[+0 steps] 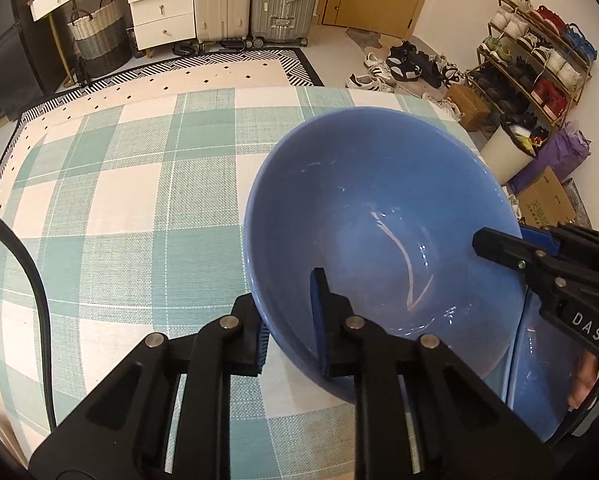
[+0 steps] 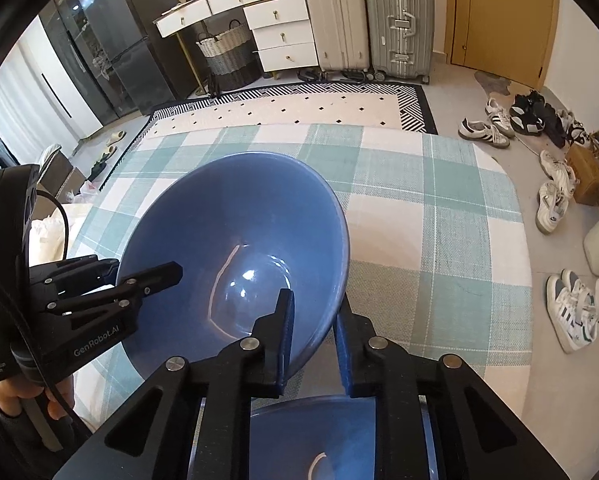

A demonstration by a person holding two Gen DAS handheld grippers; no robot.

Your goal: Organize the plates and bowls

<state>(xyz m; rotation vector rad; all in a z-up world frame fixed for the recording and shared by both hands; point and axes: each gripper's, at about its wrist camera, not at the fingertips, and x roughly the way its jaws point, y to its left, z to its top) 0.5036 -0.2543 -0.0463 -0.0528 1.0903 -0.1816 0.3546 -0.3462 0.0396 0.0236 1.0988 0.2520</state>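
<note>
A large blue bowl is held tilted above the checked tablecloth; it also shows in the right wrist view. My left gripper is shut on the bowl's near left rim, one finger inside and one outside. My right gripper is shut on the bowl's right rim, and it shows in the left wrist view at the bowl's right edge. A second blue dish lies under the bowl, near the table's front edge; it shows in the left wrist view too.
The table carries a teal and white checked cloth. Beyond it are a patterned rug, two suitcases, a white drawer unit, a woven basket, a shoe rack and loose shoes on the floor.
</note>
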